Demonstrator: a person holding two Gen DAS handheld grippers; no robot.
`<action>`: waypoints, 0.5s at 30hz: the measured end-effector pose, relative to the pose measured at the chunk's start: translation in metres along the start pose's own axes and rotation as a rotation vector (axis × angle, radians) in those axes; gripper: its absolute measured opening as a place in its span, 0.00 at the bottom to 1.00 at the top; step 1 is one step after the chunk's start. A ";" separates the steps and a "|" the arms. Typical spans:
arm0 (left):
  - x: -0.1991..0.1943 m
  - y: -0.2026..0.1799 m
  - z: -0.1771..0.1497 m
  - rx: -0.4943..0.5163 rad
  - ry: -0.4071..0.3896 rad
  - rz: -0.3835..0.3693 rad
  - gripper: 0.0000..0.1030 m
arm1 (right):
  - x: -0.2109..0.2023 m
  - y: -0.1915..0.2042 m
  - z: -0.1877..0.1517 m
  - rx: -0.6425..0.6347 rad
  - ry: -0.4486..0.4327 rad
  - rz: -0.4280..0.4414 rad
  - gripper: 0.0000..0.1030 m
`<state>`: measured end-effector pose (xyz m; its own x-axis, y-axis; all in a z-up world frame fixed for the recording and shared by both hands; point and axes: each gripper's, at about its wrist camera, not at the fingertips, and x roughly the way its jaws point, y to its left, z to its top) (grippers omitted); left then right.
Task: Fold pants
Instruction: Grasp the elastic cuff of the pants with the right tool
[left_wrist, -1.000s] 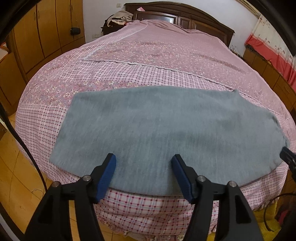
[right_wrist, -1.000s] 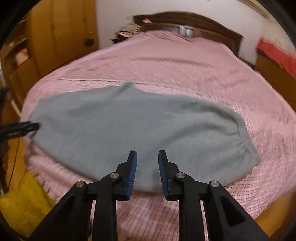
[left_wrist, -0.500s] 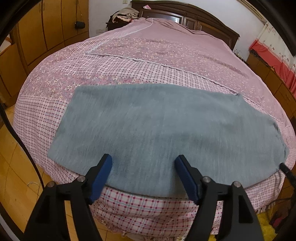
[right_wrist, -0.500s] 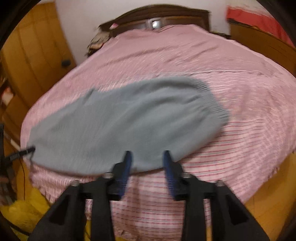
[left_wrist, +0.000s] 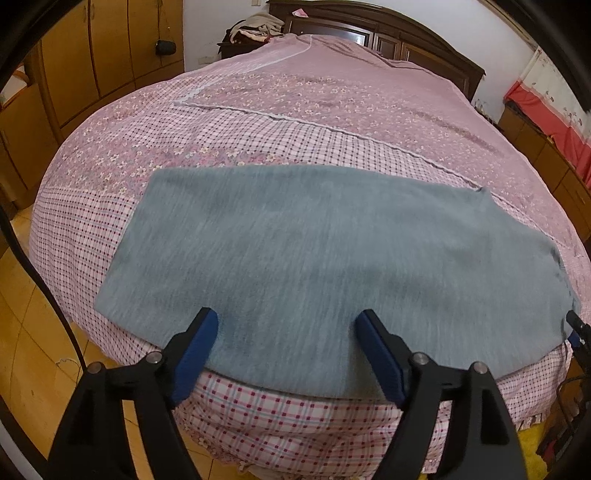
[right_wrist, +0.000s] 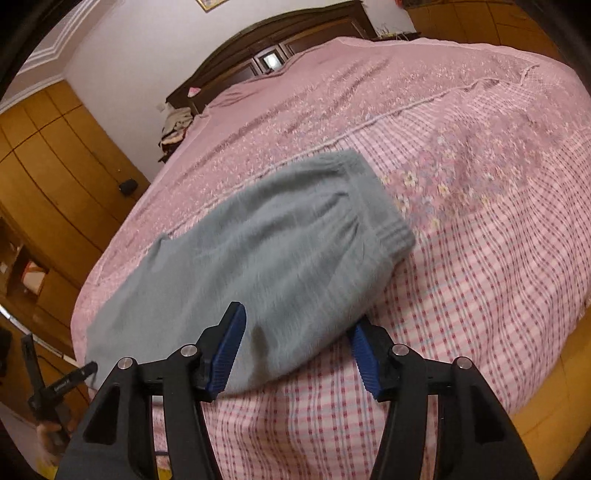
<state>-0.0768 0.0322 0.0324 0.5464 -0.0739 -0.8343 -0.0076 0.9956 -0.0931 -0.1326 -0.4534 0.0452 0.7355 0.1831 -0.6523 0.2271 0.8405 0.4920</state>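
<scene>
The grey pants (left_wrist: 325, 258) lie flat, folded lengthwise, across the near end of a bed with a pink checked and flowered cover (left_wrist: 332, 110). My left gripper (left_wrist: 286, 328) hovers over the near edge of the legs, its jaws wide and still opening, with cloth below them but not pinched. My right gripper (right_wrist: 297, 325) is over the near edge by the elastic waistband (right_wrist: 388, 225), tilted, its jaws opening and not pressing the pants (right_wrist: 258, 258). The right gripper's tip (left_wrist: 576, 328) shows at the far right of the left wrist view. The left gripper (right_wrist: 74, 376) shows at the lower left of the right wrist view.
Wooden wardrobes (left_wrist: 92, 55) line the left wall. A dark headboard (left_wrist: 388, 33) stands at the far end with a pile of clothes (left_wrist: 255, 29) beside it. A low cabinet with red cloth (left_wrist: 546, 122) runs along the right. Tiled floor (left_wrist: 26, 332) lies below the bed's edge.
The right gripper's jaws went from nearly shut to well apart while it rolled and shifted along the bed toward the waistband. The left jaws widened a little; that hand stayed put.
</scene>
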 end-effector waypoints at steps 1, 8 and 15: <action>0.000 0.000 0.000 -0.001 0.000 0.001 0.80 | 0.002 -0.001 0.004 0.010 -0.007 0.004 0.55; 0.001 0.000 0.000 0.002 0.000 0.003 0.80 | 0.011 -0.015 0.021 0.077 -0.074 0.025 0.55; 0.001 0.000 0.000 0.003 0.000 0.003 0.81 | 0.034 -0.031 0.035 0.136 -0.107 0.033 0.55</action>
<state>-0.0761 0.0326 0.0312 0.5463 -0.0707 -0.8346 -0.0064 0.9961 -0.0885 -0.0927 -0.4909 0.0283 0.8061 0.1480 -0.5730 0.2804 0.7571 0.5900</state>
